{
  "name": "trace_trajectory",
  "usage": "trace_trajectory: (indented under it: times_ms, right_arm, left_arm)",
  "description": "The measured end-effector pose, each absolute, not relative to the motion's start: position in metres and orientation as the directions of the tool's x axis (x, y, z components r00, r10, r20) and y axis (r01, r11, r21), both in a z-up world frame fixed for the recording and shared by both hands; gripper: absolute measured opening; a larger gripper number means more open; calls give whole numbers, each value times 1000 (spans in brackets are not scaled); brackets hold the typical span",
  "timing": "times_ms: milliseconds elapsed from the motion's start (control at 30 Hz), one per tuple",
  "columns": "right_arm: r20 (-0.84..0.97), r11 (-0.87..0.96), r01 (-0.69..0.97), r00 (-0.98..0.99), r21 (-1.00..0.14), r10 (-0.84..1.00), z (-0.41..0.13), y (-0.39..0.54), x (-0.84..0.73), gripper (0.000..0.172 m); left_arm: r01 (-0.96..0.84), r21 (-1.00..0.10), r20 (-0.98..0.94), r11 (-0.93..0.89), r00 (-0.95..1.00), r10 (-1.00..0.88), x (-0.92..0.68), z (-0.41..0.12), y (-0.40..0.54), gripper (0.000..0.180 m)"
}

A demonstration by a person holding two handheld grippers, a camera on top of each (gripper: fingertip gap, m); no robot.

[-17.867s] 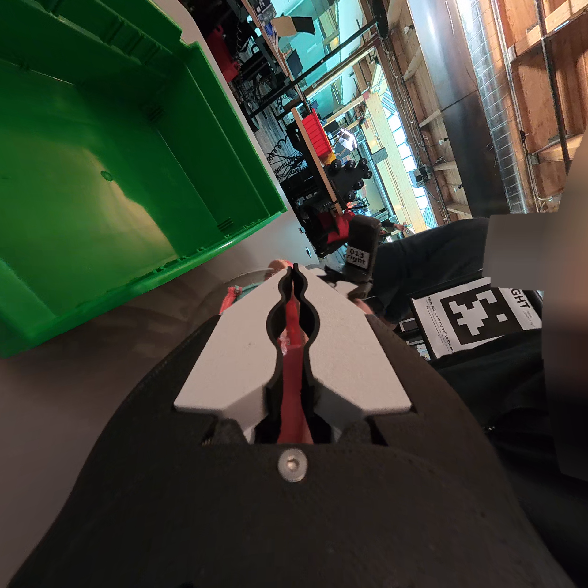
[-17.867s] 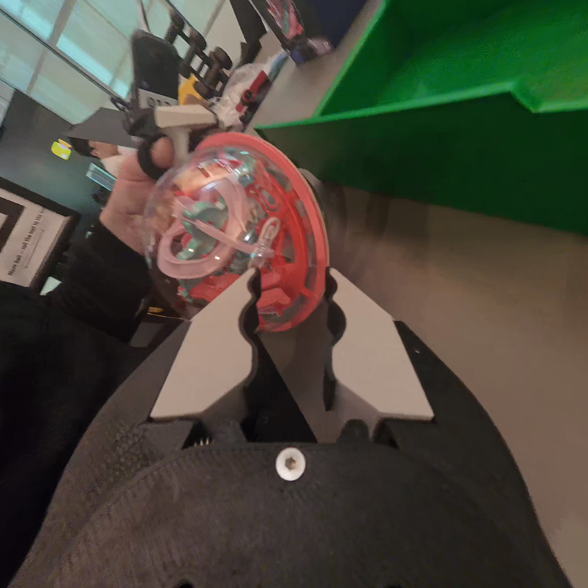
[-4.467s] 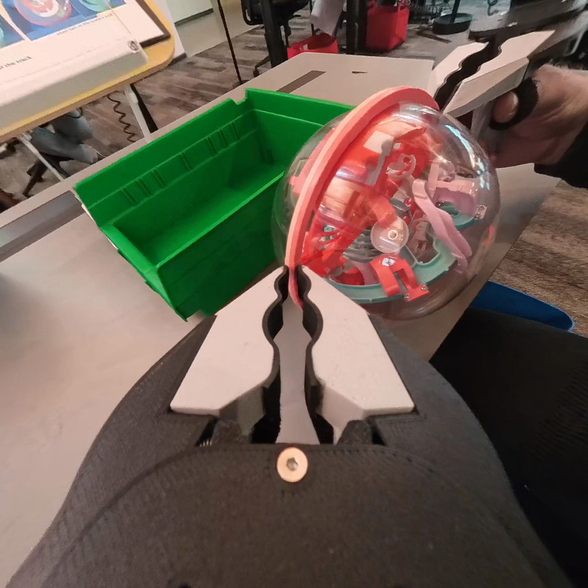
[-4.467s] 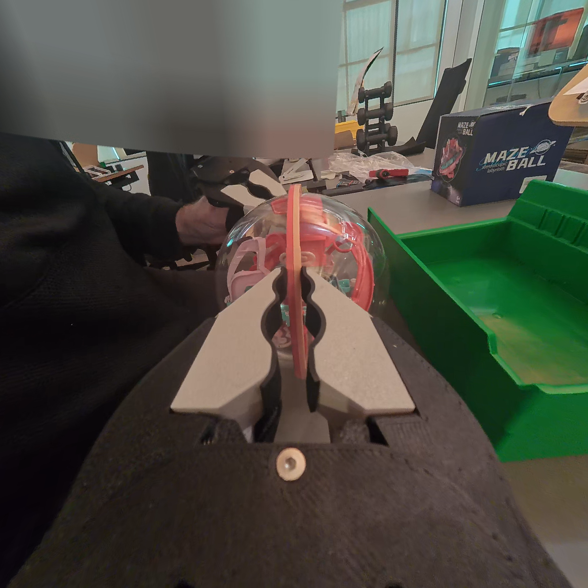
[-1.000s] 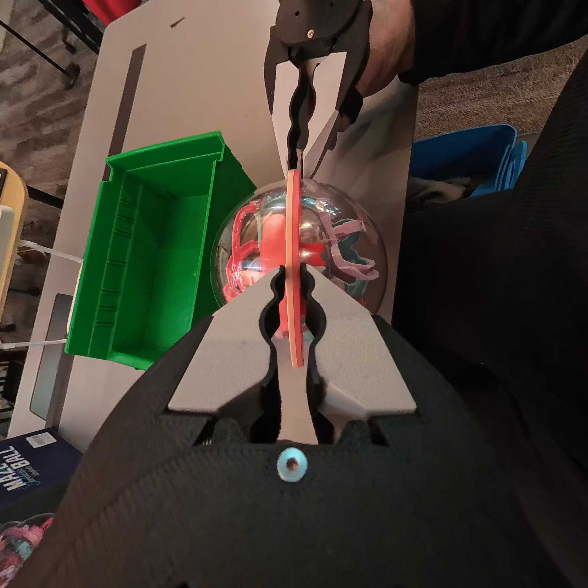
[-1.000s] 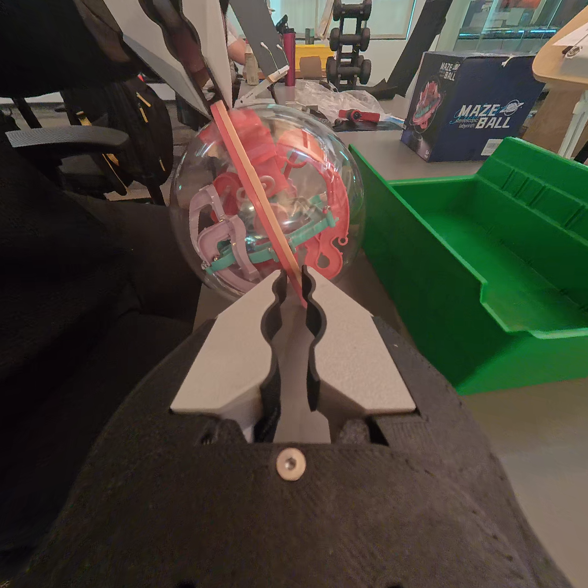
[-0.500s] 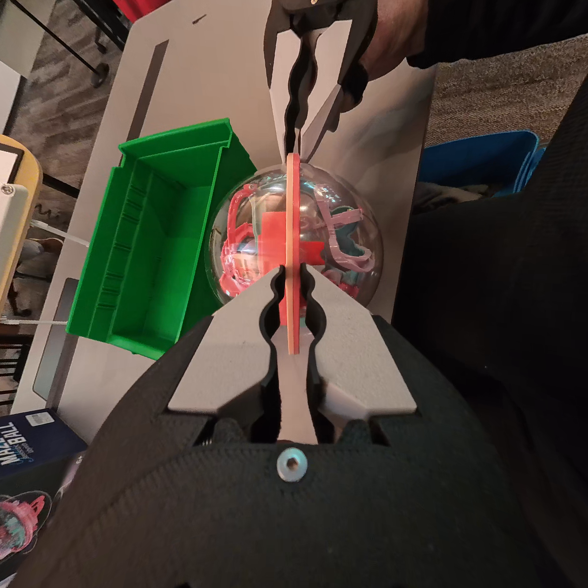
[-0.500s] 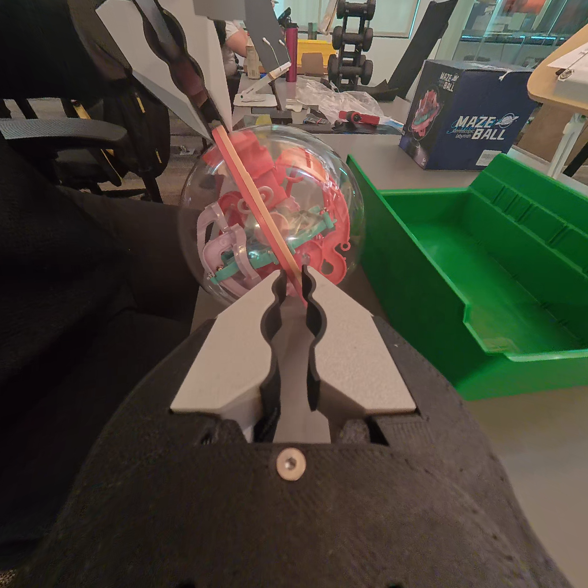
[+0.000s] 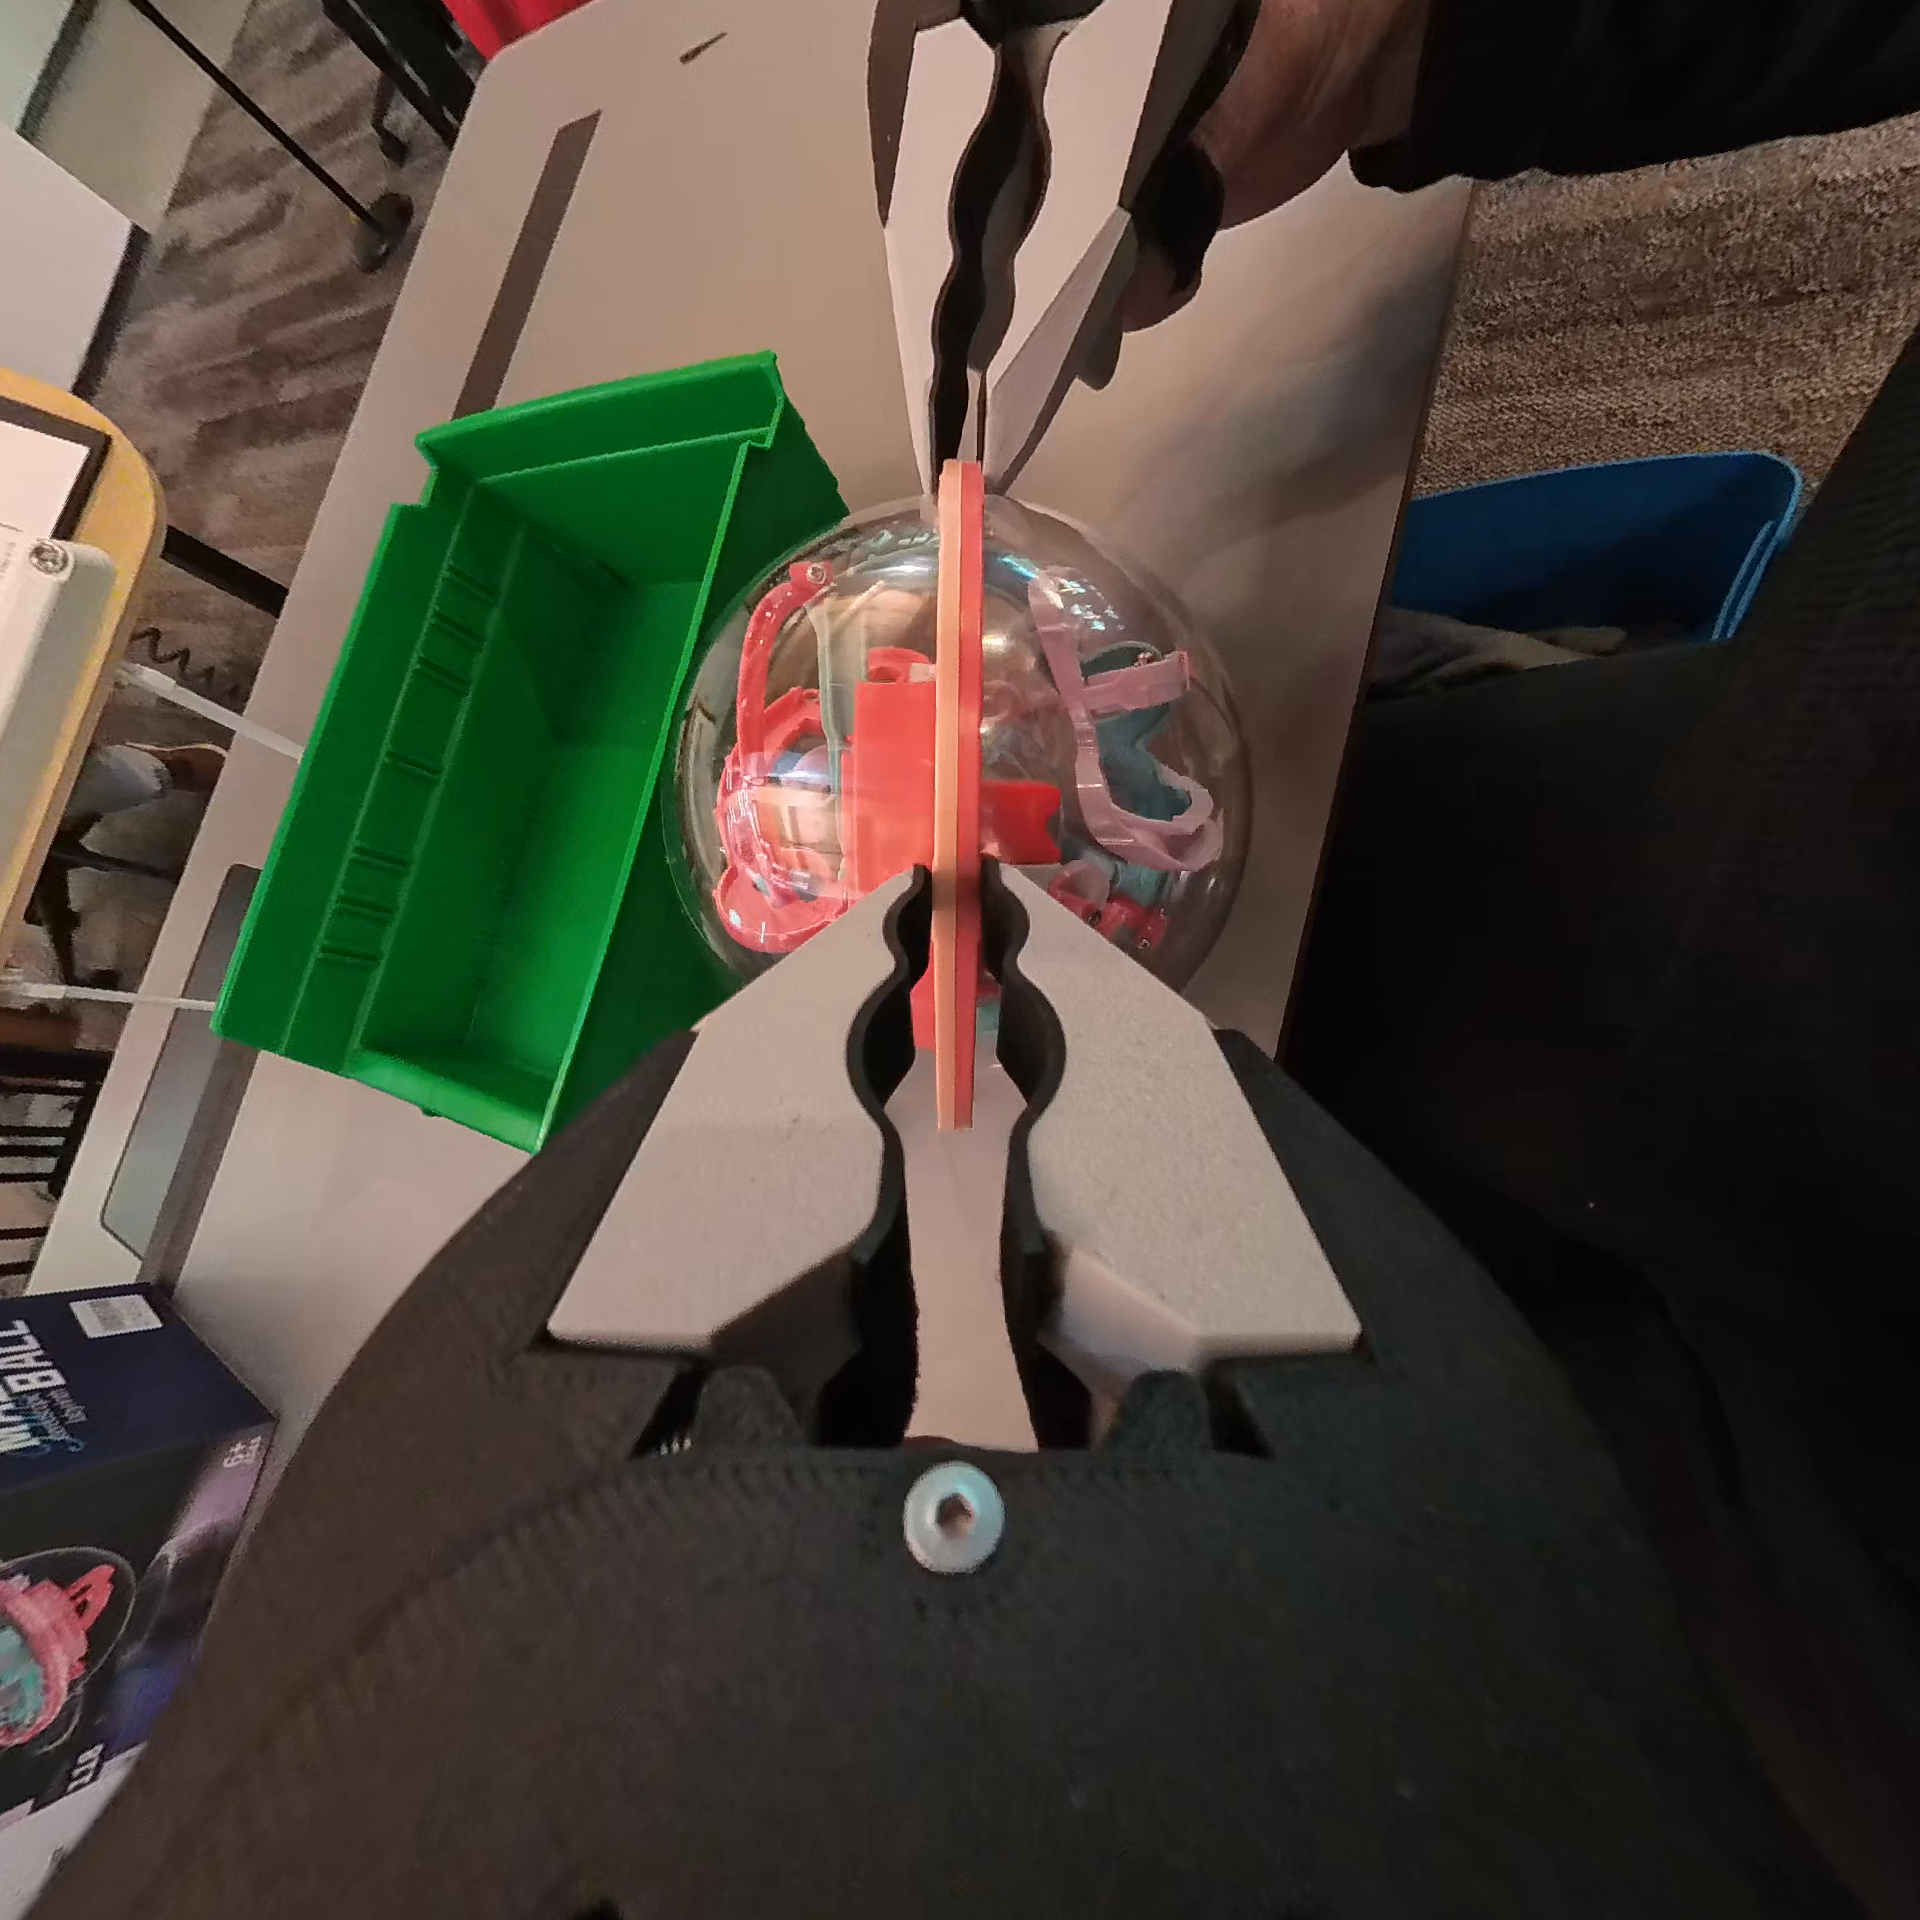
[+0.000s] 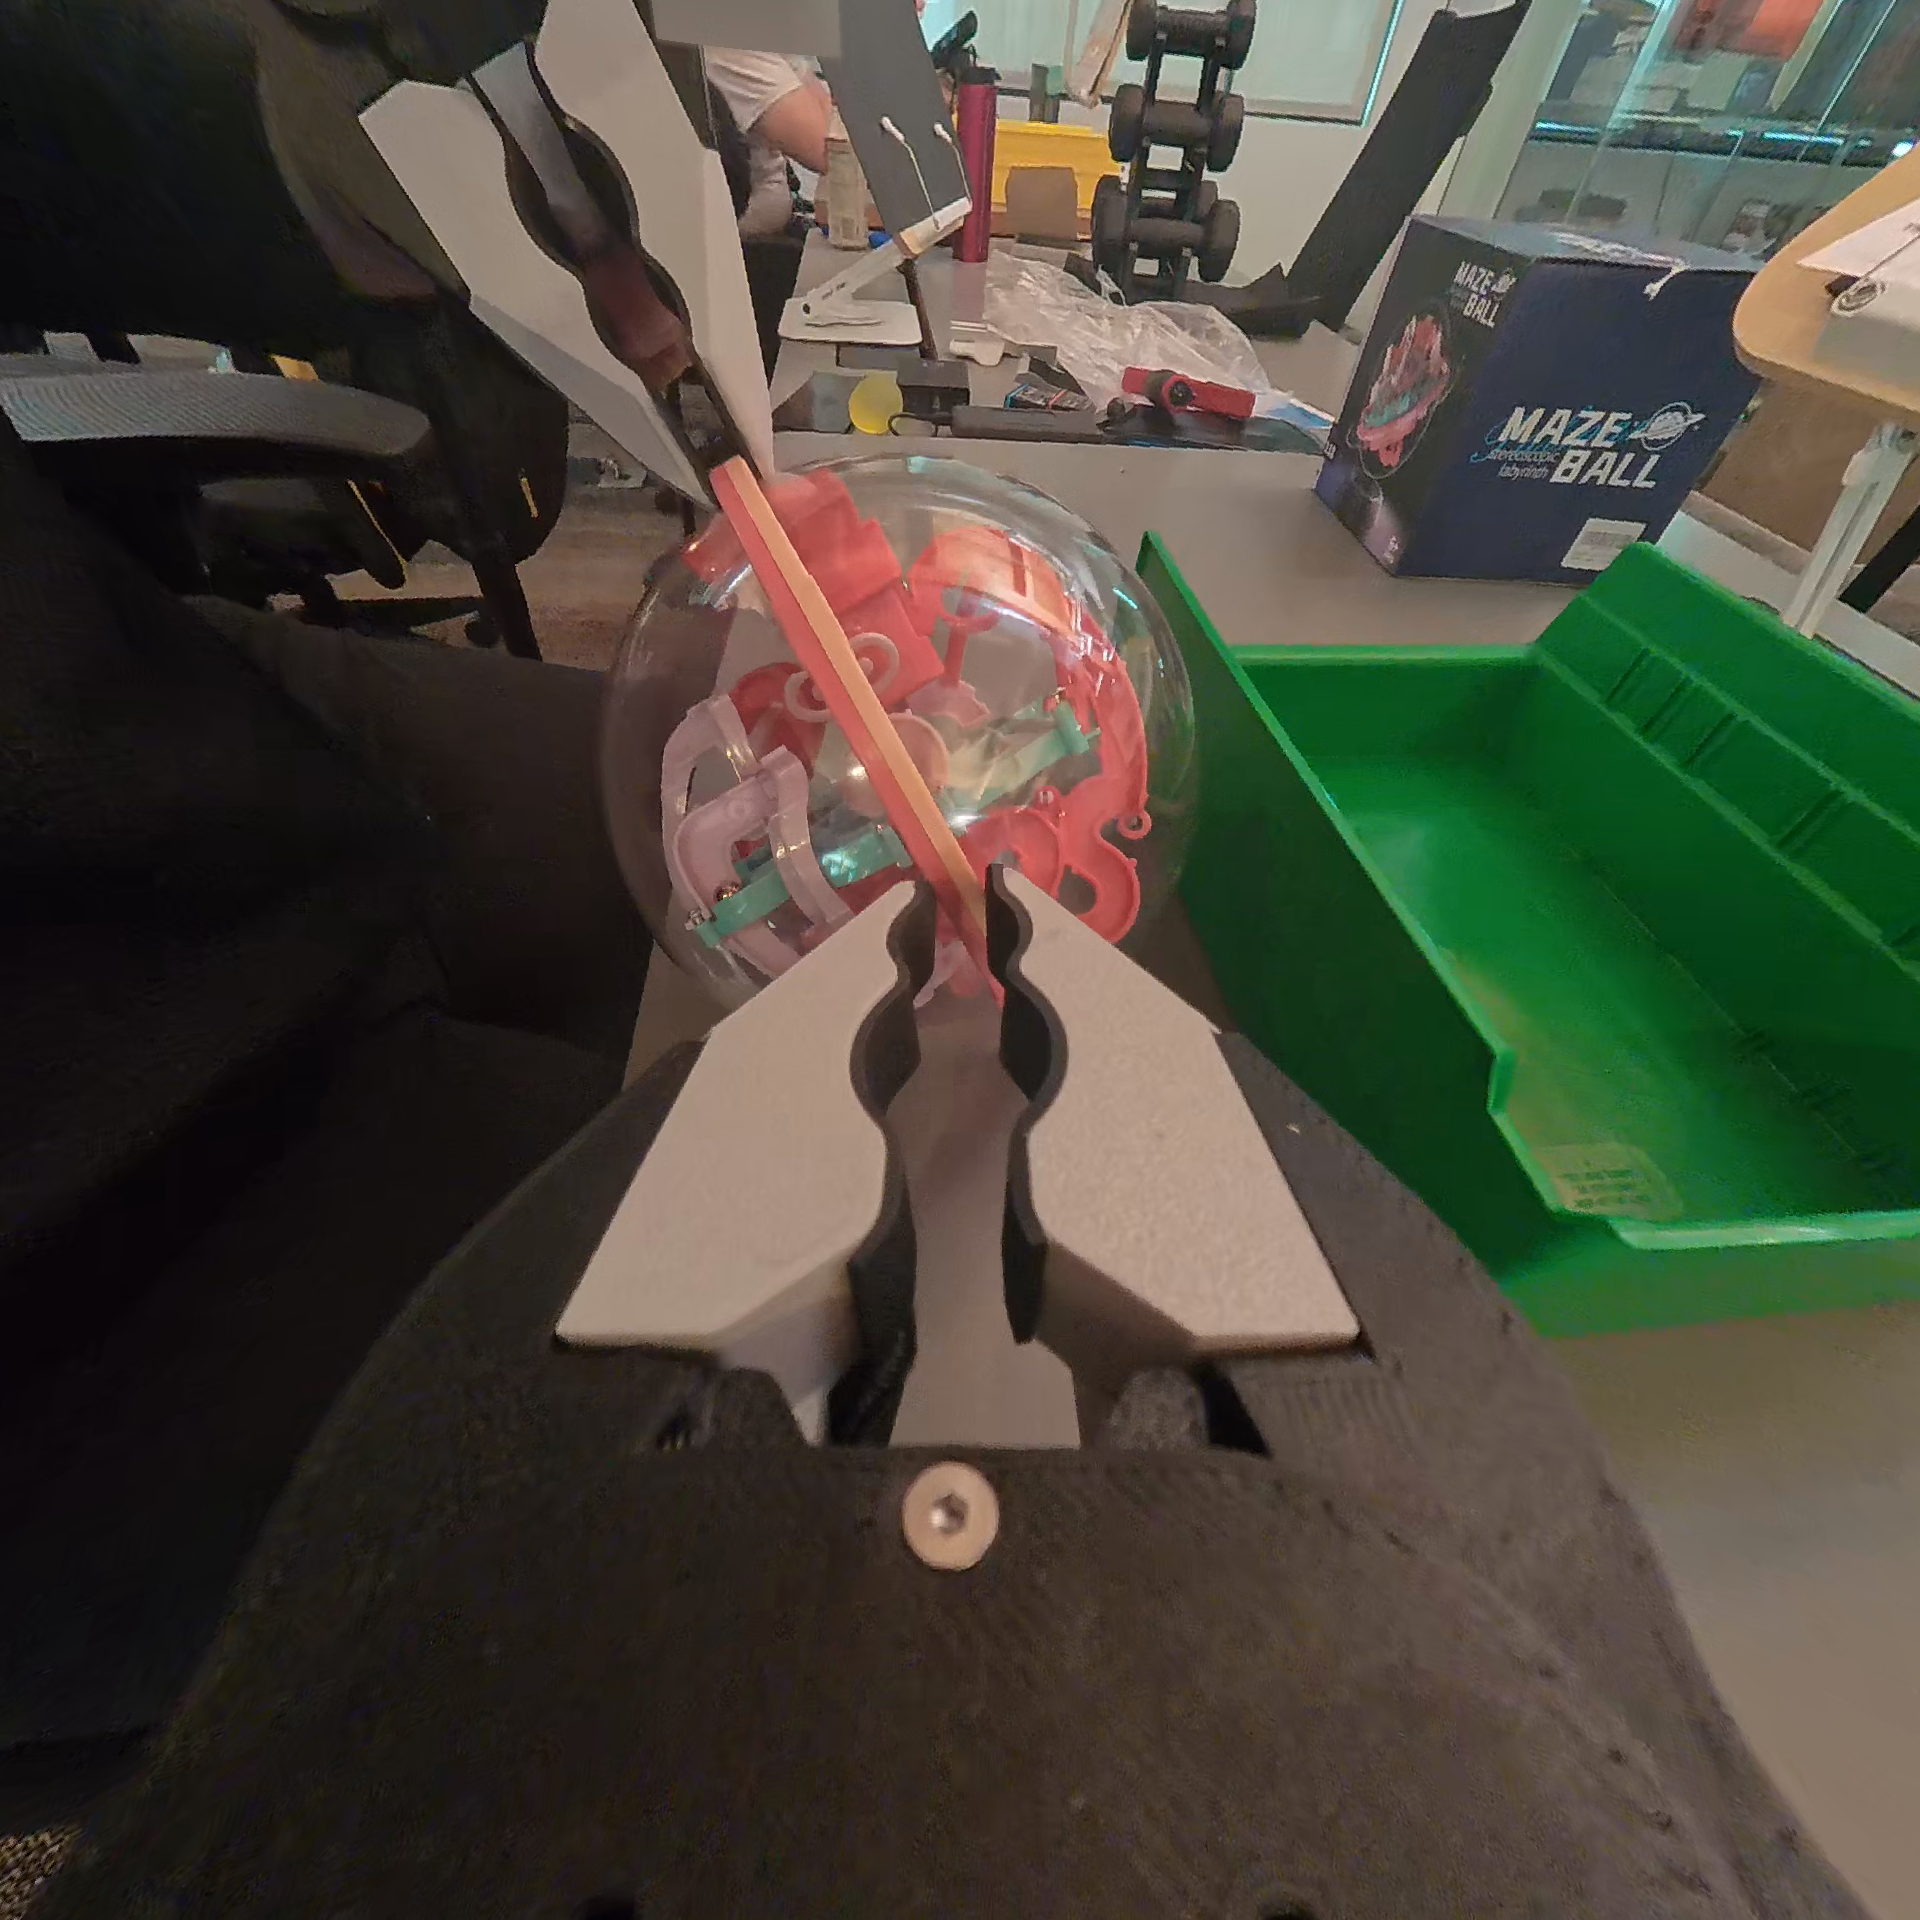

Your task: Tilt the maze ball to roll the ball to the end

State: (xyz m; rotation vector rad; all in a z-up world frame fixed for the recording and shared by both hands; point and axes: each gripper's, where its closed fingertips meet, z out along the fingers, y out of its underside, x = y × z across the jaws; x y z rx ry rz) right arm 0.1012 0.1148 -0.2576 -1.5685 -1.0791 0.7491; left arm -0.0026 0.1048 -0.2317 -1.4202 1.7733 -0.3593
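Left wrist view: I'm looking steeply down past my left gripper (image 9: 956, 894) at the maze ball (image 9: 956, 727), a clear sphere with red, pink and teal tracks inside and a flat red ring (image 9: 958, 644) around its middle. The ring runs edge-on straight up the frame and sits between my two fingers (image 9: 810, 997), which are nearly closed on it with both dark pads against its faces, so I've got the ball by the ring. The right gripper (image 9: 961, 416) comes in from the top and pinches the far edge of the same ring; a hand (image 9: 1278, 94) is on its handle. The ball is off the table (image 9: 727, 208), just beside the green bin (image 9: 468, 779), which lies on the left. Dark blue box (image 9: 94, 1392) at lower left, blue tub (image 9: 1579, 561) on the floor at right. Right wrist view: my right gripper (image 10: 954, 899) is almost closed on the lower edge of the ring (image 10: 831, 665), which here slants from upper left to lower right; the ring lies hard against the right pad, and I can't tell about the left pad. The left gripper (image 10: 717, 457) clamps the upper edge of the ring. Ball (image 10: 904, 727) is held between the two grippers, above the table edge (image 10: 1247, 540), green bin (image 10: 1558, 883) just to its right, dark blue box (image 10: 1538, 395) behind. I can't pick out the little ball inside the maze for certain.
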Motion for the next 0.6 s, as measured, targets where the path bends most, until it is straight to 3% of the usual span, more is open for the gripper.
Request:
trace_trajectory:
  times_ms: [600]
  right_arm:
    - [74,-34,279,367,-960,927,-250,112,97,8]
  left_arm:
    - [-667,-684,-414,295,22,-910,-10,-237,103,7]
